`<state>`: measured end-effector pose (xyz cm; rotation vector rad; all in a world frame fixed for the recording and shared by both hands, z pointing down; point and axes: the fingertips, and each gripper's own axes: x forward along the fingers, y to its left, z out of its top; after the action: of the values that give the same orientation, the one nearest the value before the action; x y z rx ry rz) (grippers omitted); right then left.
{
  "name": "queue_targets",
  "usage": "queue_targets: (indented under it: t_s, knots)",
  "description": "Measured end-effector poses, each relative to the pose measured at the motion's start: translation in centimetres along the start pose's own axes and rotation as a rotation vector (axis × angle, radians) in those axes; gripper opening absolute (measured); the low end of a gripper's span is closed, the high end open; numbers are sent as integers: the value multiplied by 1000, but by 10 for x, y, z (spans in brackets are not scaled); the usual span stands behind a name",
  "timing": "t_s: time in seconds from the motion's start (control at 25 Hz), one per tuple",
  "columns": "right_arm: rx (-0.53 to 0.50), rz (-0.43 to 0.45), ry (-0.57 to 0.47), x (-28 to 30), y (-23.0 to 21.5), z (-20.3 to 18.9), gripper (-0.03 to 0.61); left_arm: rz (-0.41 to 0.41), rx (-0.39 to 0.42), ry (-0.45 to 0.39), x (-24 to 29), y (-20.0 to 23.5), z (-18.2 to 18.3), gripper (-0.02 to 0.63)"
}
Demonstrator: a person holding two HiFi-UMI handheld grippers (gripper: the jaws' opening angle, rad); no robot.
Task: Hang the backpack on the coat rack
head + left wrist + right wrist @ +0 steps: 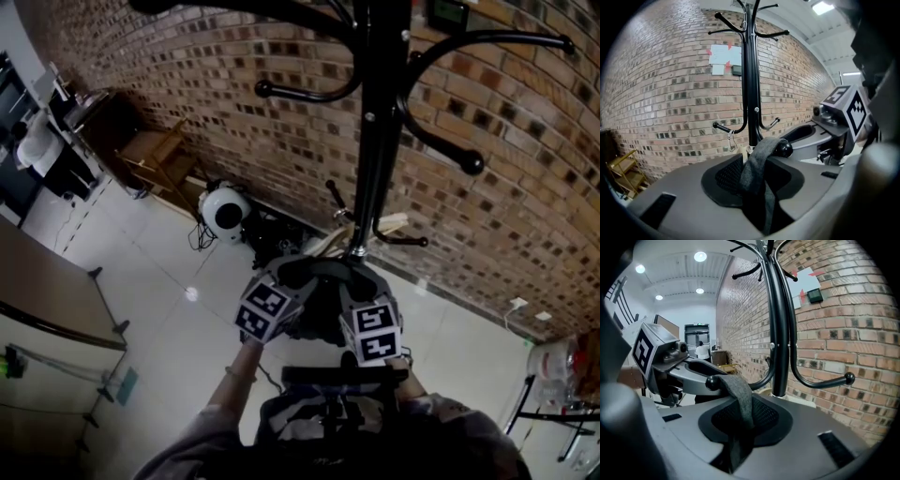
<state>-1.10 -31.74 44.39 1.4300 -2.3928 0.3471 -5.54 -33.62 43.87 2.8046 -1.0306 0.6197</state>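
The black coat rack (375, 141) stands against the brick wall. A grey strap (757, 164) of the backpack lies looped over the ball end of a low hook (783, 149). My left gripper (759, 192) is shut on that strap below the hook. The right gripper view shows the same strap (740, 399) over the same ball (711, 382), with my right gripper (738, 441) shut on it too. In the head view both grippers (281, 286) (361, 291) sit side by side at the pole's foot. The backpack's body (323, 314) is mostly hidden beneath them.
More hooks stick out of the pole, one low on the right (851, 378) and one higher (469, 164). A white round device (225, 211) and a wooden chair (155, 155) stand by the wall. A table (47, 281) is at left, bottles (553, 361) at right.
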Motion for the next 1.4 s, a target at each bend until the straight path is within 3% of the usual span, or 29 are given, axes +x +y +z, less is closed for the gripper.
queue_targets:
  t_s: [0.32,0.56,0.88,1.0,1.16,1.24,1.4]
  knots:
    - [10,-34,17,11,-18,-9,75,-79,19,23,27,-1,-5,137]
    - [-16,-51,12,16,-25,-15,95,-134,11,-32,38,-3,-5,140]
    - [-159,-149,39,4,-18,-19,117,-20,47,-74,27,-5,-6,144]
    - [-118,-159,8,-7,-17,-19,117,25,63,-76,22,-6,-8,150]
    - [27,-98,-39,-20,-5,-25,117,69,68,-90,-6,-8,-14,146]
    - [94,-64,-41,-23,1,-35,117,72,8,-119,-21,-10,-23,142]
    - [196,-14,-38,-28,17,-52,82,137,-99,-154,-51,-8,-44,36]
